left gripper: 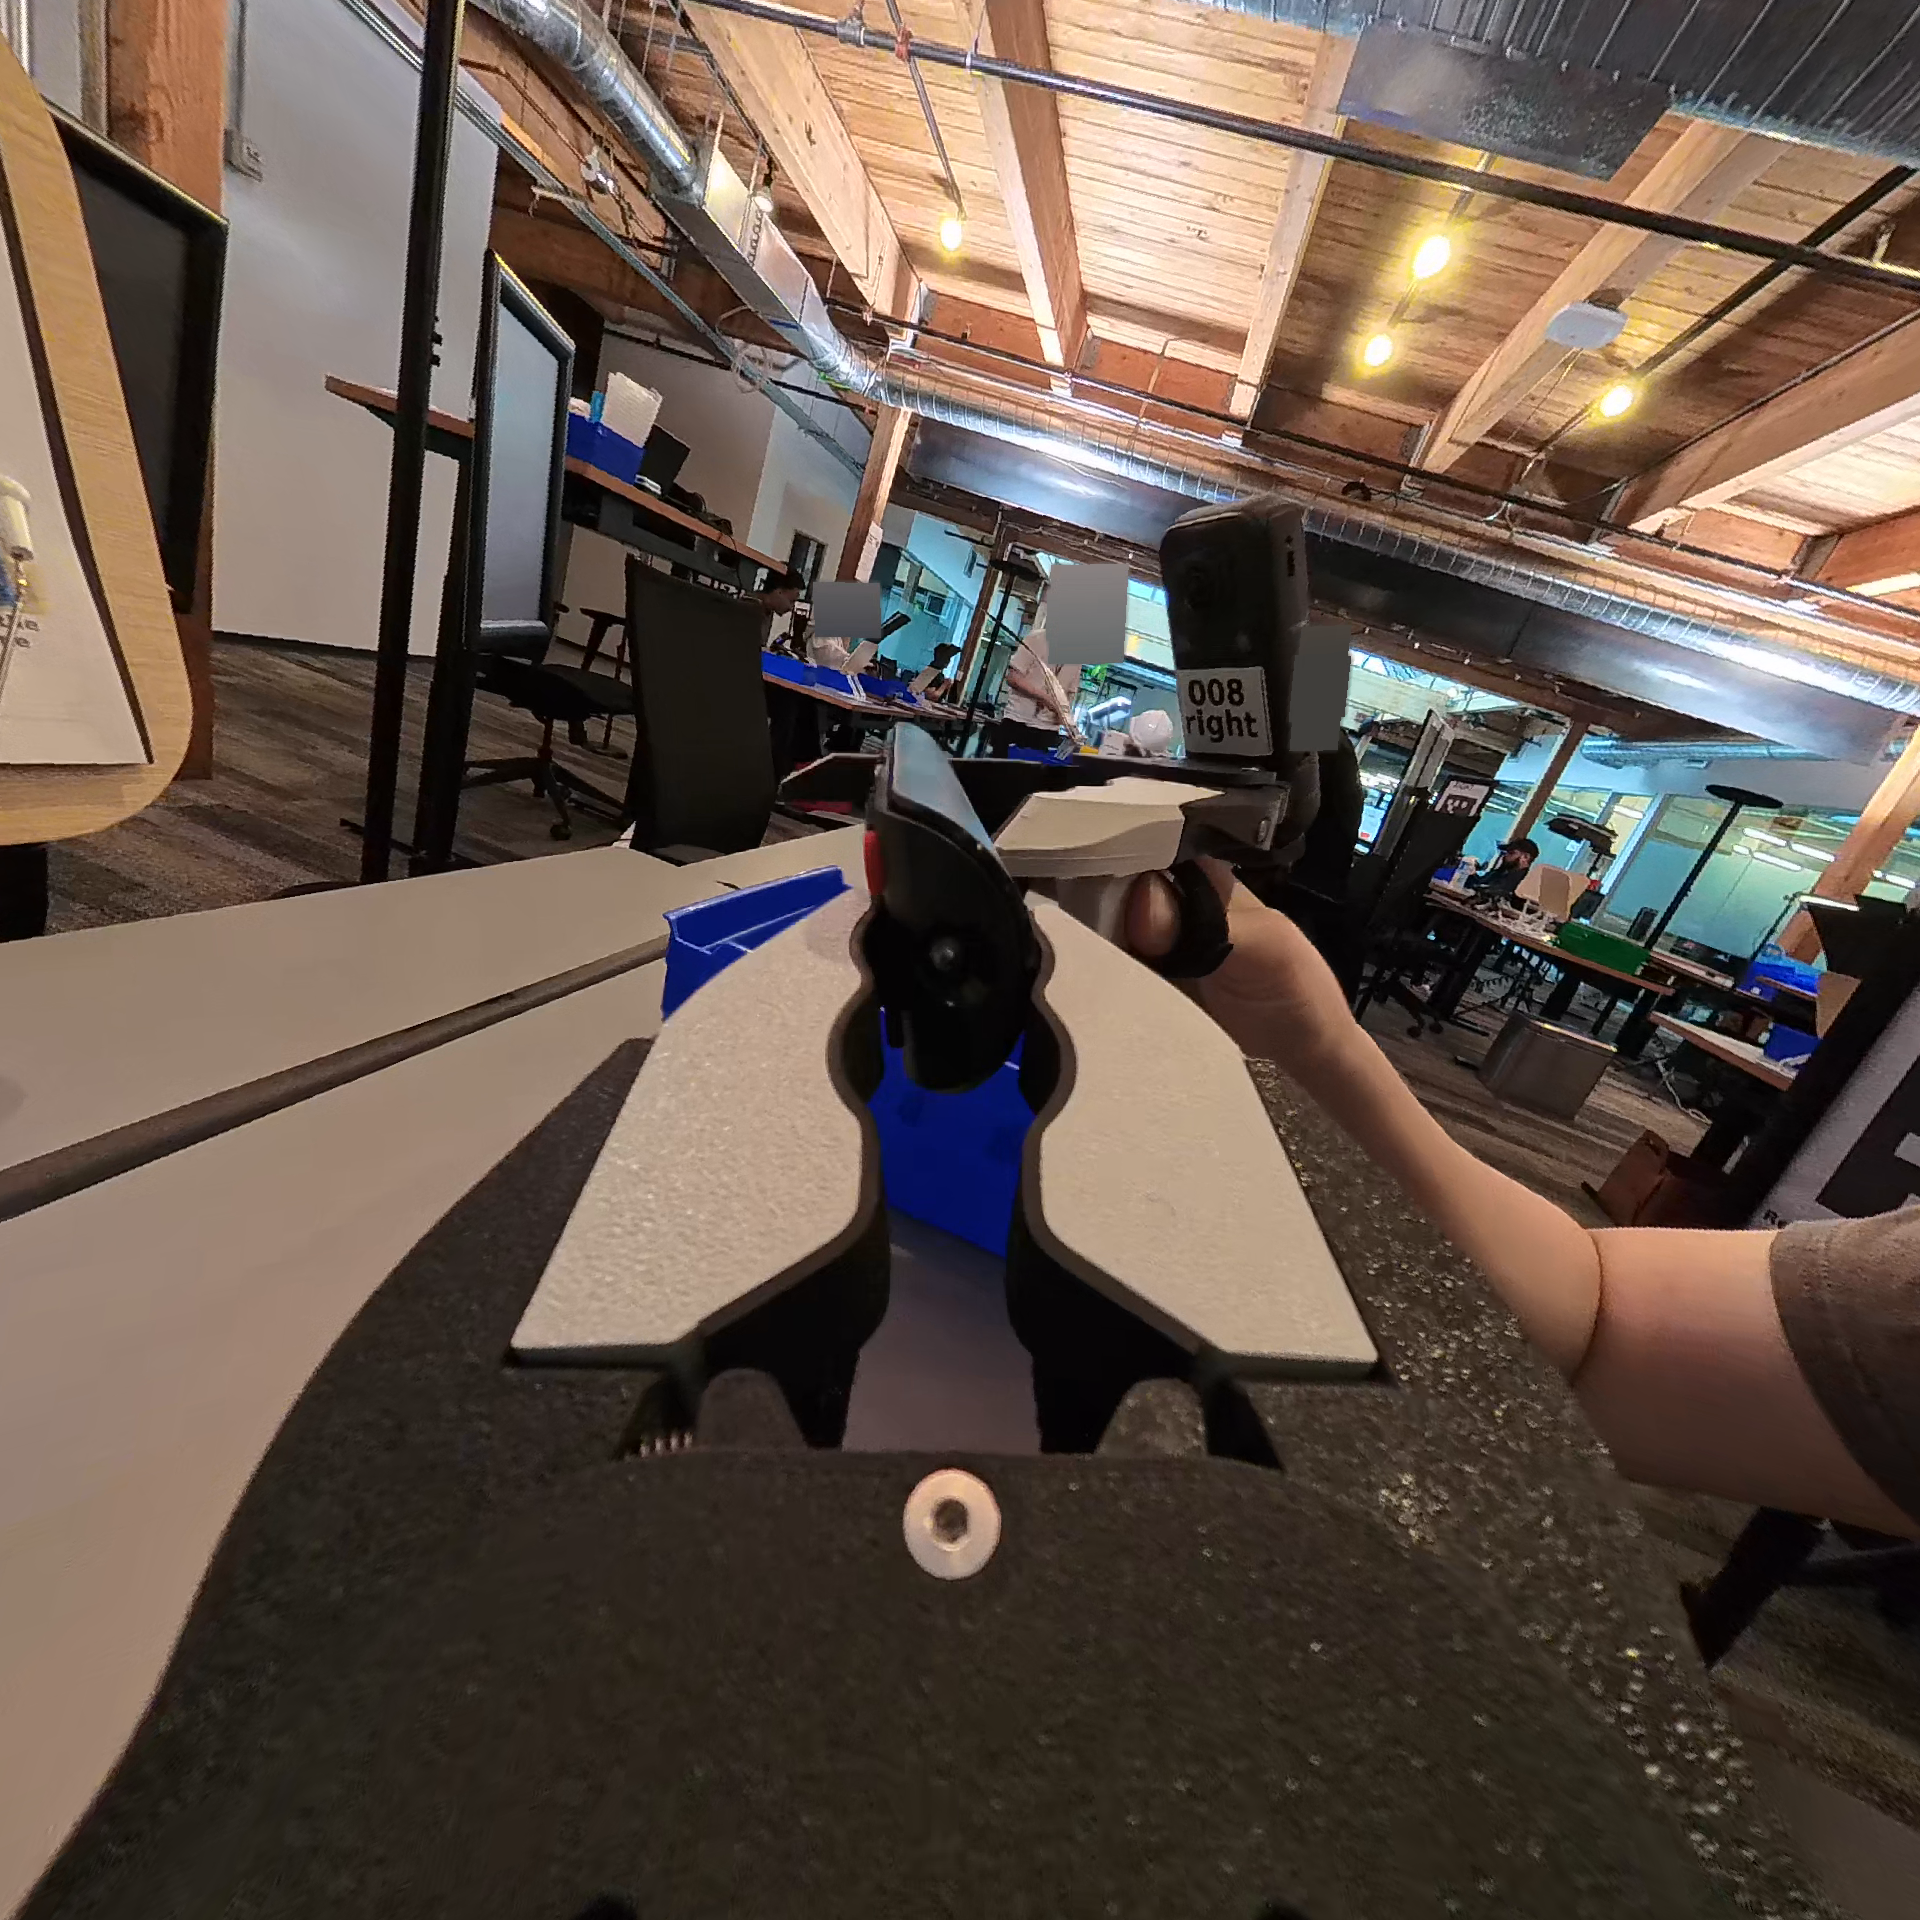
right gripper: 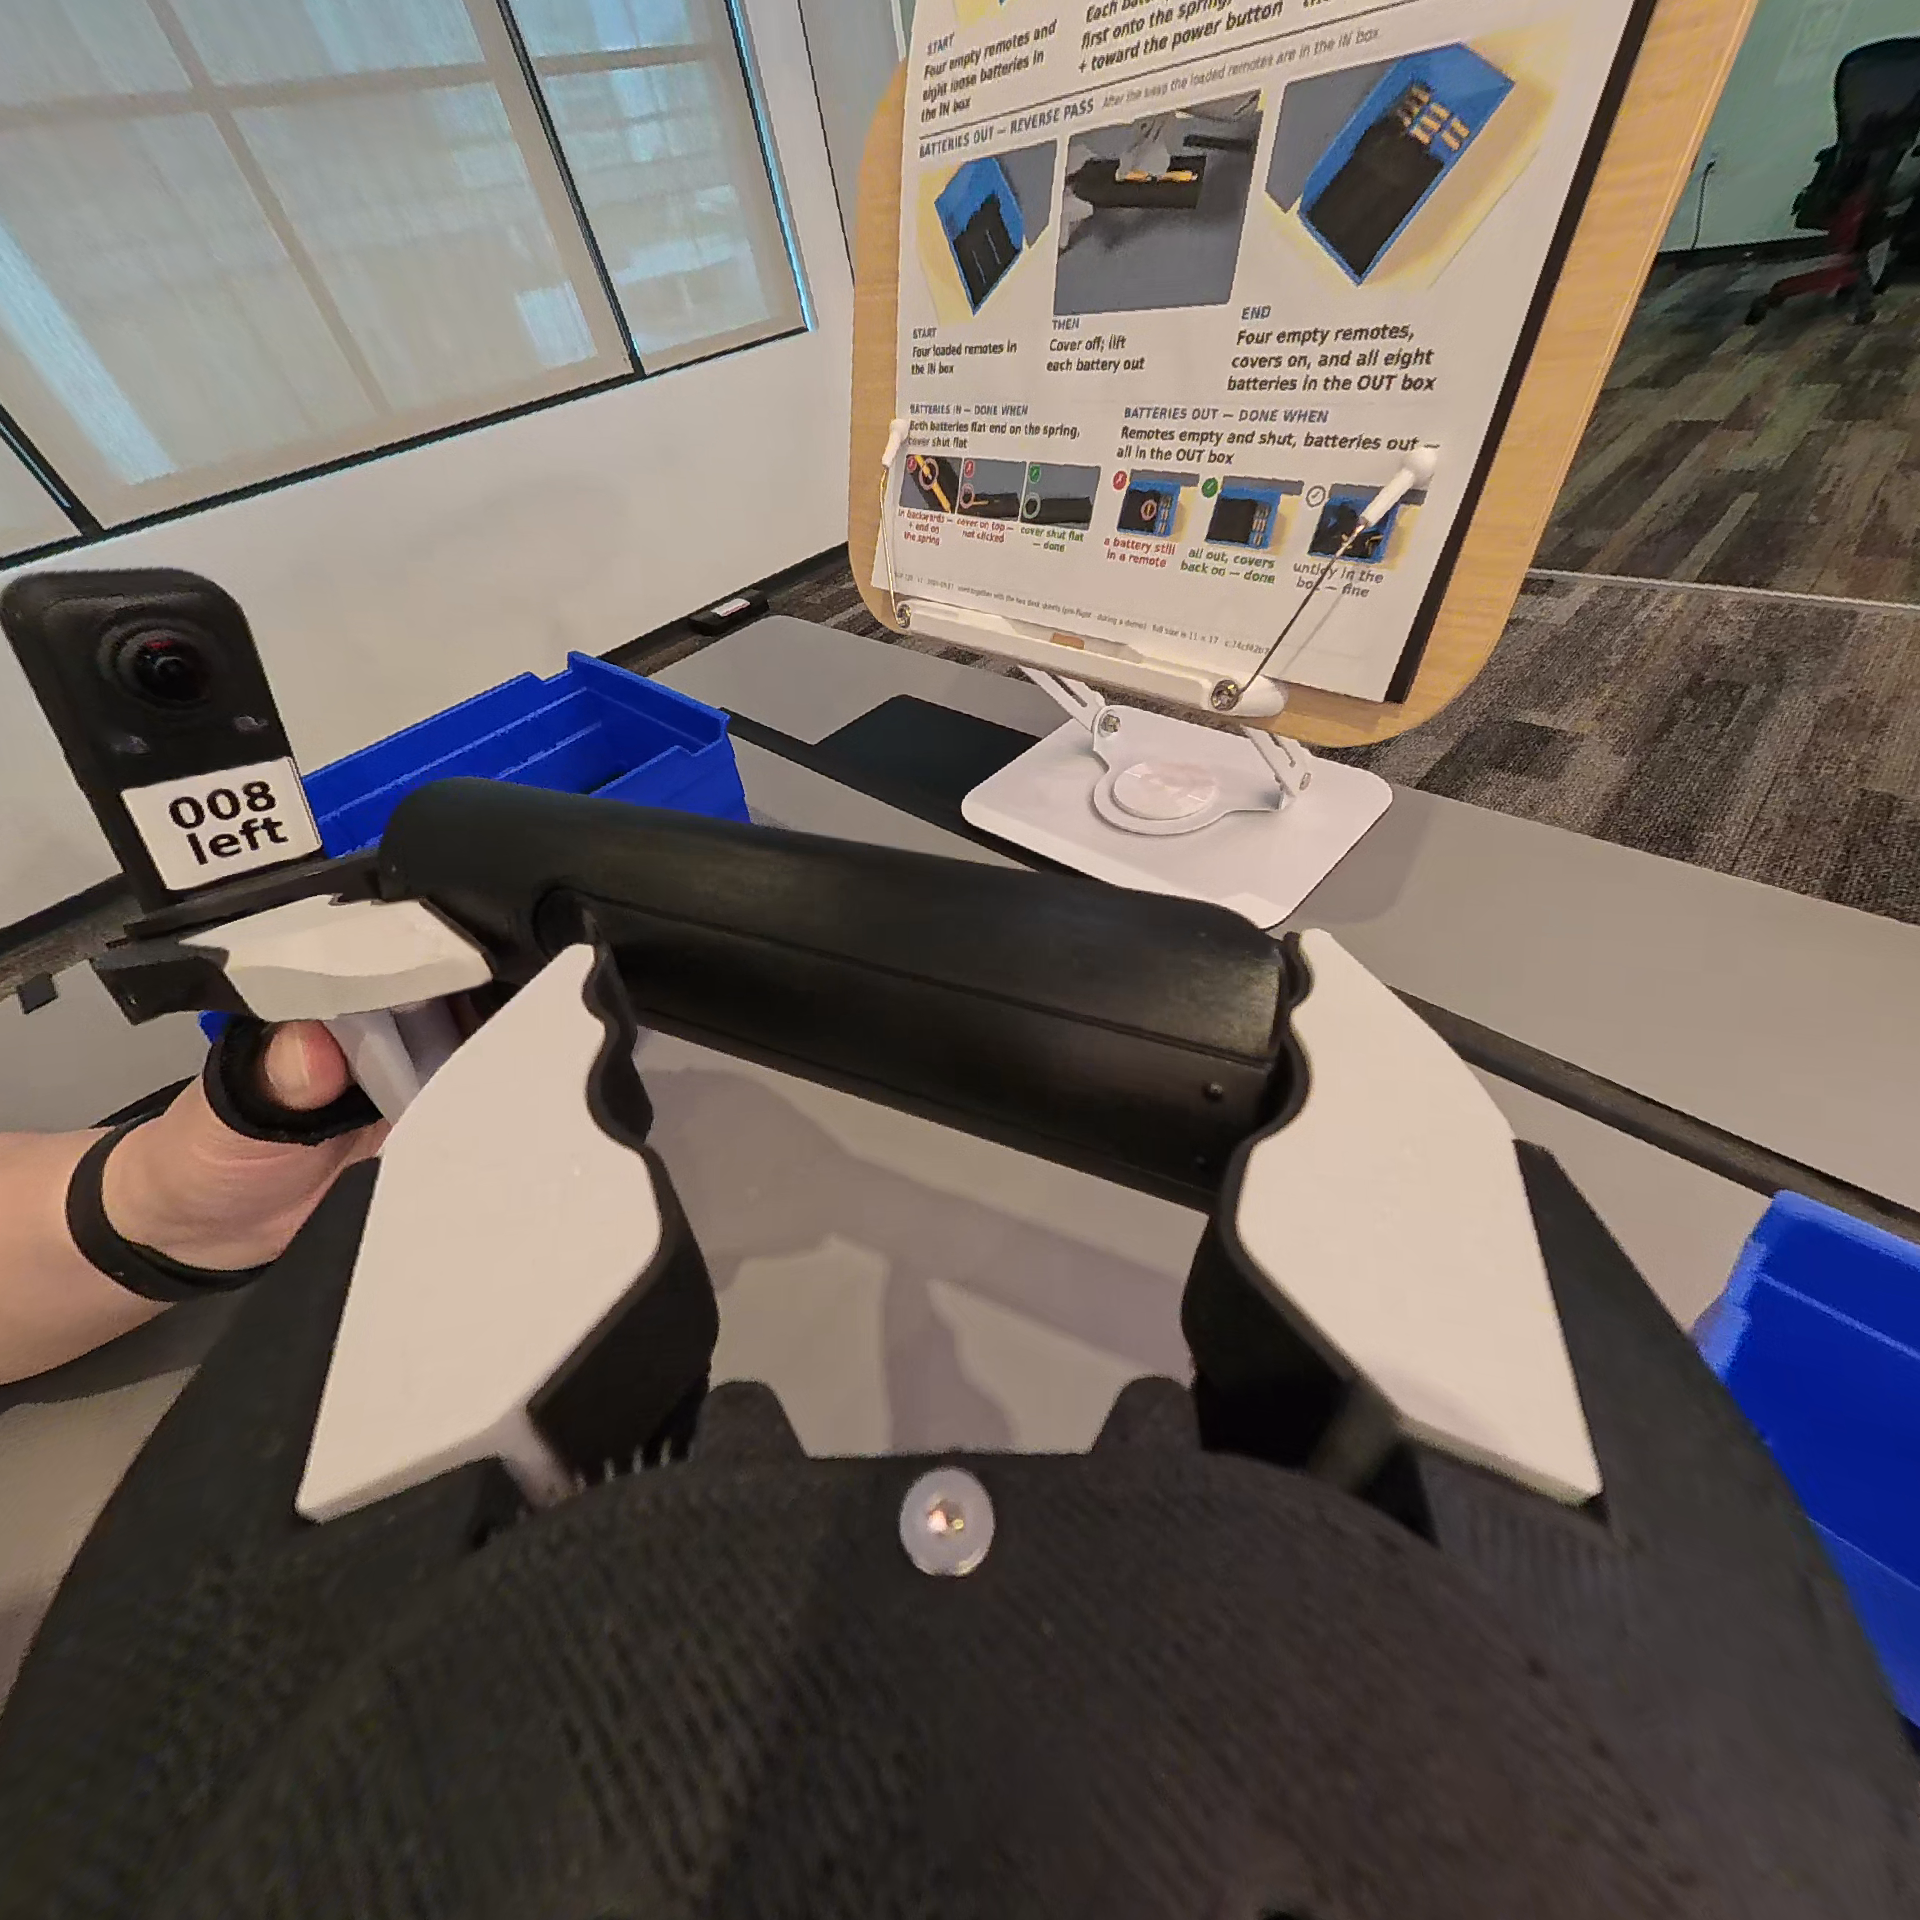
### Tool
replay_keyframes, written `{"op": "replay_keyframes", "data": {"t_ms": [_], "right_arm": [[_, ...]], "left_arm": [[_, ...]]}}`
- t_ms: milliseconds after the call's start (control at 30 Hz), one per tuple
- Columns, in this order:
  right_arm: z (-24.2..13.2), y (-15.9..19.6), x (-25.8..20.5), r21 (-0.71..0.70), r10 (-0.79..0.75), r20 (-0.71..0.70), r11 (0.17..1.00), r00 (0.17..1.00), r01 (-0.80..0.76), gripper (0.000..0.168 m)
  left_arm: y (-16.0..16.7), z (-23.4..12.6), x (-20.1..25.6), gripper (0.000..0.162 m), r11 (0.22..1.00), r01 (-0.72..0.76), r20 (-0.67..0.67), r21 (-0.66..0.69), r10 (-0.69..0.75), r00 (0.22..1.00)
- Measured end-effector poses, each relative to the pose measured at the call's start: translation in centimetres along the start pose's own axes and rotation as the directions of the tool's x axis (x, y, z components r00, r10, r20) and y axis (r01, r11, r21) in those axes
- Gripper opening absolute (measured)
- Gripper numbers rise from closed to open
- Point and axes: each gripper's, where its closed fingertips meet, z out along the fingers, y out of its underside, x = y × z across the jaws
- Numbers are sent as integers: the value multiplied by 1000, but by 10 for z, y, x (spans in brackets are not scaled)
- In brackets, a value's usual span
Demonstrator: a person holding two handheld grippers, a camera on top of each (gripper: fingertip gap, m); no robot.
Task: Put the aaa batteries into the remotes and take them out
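Above the grey table [right gripper: 1558, 935], my left gripper [left gripper: 951, 997] and right gripper [right gripper: 951, 1049] both clamp one black remote [right gripper: 883, 956]; its far end, toward twelve o'clock, seems tilted up.

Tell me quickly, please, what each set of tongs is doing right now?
Left tongs: shut on one end of the remote.
Right tongs: spread wide around the remote's body, jaws touching it; a firm grip cannot be told.

open-plan office: desks [left gripper: 1538, 940], chairs [left gripper: 707, 707]
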Motion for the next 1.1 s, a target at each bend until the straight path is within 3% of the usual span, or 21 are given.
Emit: {"op": "replay_keyframes", "data": {"t_ms": [67,100,167,233,400,567,733,800,900,1000,1100], "right_arm": [[-4,-6,-3,33,10,34,999,999,-11,114],[-11,-17,-7,112,47,101,992,994,-58,93],[-25,-36,-9,230,78,196,965,977,-123,43],[-22,-31,-10,164,27,160,985,987,-53,56],[-17,-27,-15,114,23,144,993,989,-39,86],[-12,-19,-16,78,112,238,988,965,-134,89],[-12,-15,-12,53,66,216,995,974,-79,89],[-18,-21,-11,70,-27,187,997,982,14,89],[-26,-23,-30,93,-345,182,938,921,334,88],[-26,-2,-61,97,-636,216,769,741,632,82],[-14,28,-81,72,-785,242,601,570,796,63]], "left_arm": [[-4,-2,-2,23,1000,14,6,27,-14,1000],[-14,-6,-3,22,993,88,-40,80,-85,996],[-19,-6,1,23,978,201,-136,64,-191,972],[-21,-5,1,23,983,157,-98,96,-148,984],[-35,-12,-3,22,941,316,-160,123,-296,942],[-42,-22,-25,22,846,519,-204,125,-490,848],[-39,-30,-49,22,838,530,-120,129,-517,847],[-37,-31,-54,22,857,499,-65,126,-495,867],[-24,-27,-56,22,869,491,-2,50,-492,871],[-1,-21,-57,23,825,562,34,-62,-561,827],[20,-20,-61,22,772,622,71,-131,-619,782]]}}
